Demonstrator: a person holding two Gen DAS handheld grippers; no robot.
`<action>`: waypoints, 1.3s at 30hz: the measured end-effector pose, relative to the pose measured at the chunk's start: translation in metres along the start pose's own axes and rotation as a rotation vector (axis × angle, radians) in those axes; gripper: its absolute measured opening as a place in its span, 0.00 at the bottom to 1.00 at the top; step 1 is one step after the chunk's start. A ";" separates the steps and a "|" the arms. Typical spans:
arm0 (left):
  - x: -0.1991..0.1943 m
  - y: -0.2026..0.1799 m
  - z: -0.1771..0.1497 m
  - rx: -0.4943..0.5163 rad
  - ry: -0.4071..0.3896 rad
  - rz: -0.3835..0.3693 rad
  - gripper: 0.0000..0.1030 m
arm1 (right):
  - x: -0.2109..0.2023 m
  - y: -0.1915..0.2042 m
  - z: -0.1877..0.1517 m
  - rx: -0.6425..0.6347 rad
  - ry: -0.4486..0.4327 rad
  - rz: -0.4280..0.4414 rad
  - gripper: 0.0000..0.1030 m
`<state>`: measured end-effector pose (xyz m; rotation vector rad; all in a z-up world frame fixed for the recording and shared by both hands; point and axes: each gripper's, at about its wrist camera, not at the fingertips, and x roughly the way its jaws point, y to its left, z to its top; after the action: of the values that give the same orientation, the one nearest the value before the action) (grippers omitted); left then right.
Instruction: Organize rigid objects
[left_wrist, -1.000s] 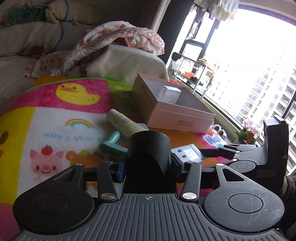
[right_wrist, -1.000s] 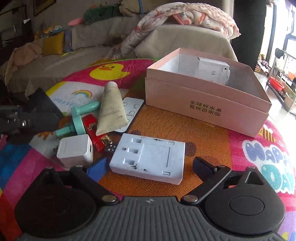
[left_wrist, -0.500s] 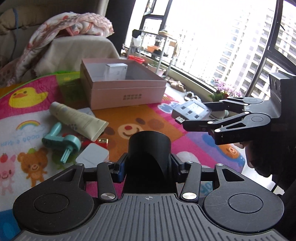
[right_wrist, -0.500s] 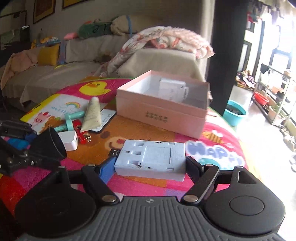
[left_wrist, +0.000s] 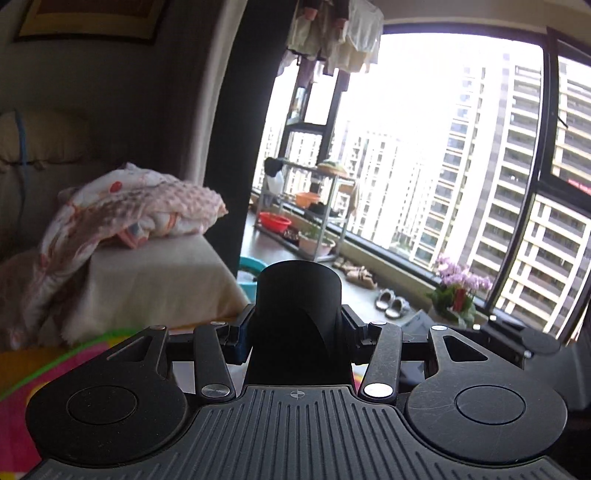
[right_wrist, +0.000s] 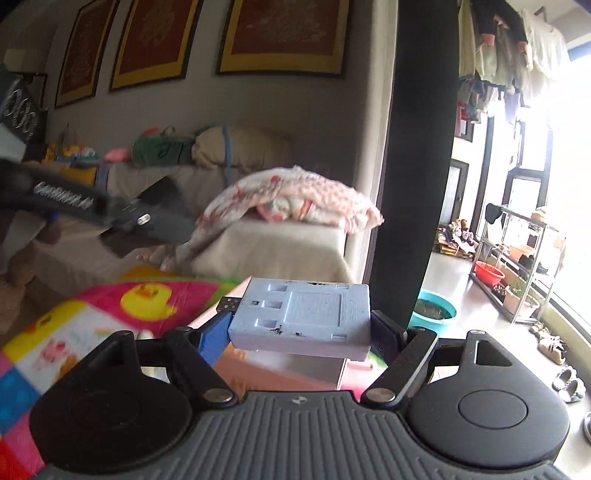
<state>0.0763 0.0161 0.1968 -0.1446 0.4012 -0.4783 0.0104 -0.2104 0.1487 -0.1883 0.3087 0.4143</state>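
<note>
Pale-blue hard plastic, the adapter block (right_wrist: 301, 317) sits clamped by its short ends in the right gripper (right_wrist: 303, 332), above the pink box (right_wrist: 280, 373) — light, stiff, somewhat slick. Left gripper (left_wrist: 295, 332) — jaws hidden, cannot tell.

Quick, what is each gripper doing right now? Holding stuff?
Left gripper: closed on a black cup-shaped object.
Right gripper: closed on a pale blue-white plastic block, held up in the air.

We see a pale blue-white charger (right_wrist: 301, 317) lying flat, recessed slots facing up, clamped at both ends above the pink box (right_wrist: 280, 369); a black cup (left_wrist: 298, 321) stands gripped.
</note>
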 end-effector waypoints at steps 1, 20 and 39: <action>0.017 0.006 0.012 -0.019 0.007 -0.013 0.51 | 0.008 -0.002 0.008 0.002 -0.024 -0.013 0.78; 0.029 0.080 -0.093 -0.165 0.093 0.101 0.50 | 0.075 0.034 -0.089 -0.022 0.199 0.017 0.95; -0.134 0.094 -0.182 -0.276 0.003 0.374 0.50 | 0.049 0.135 -0.094 -0.068 0.293 0.405 0.87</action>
<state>-0.0675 0.1548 0.0549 -0.3290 0.4846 -0.0529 -0.0279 -0.0938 0.0283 -0.2547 0.6255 0.8010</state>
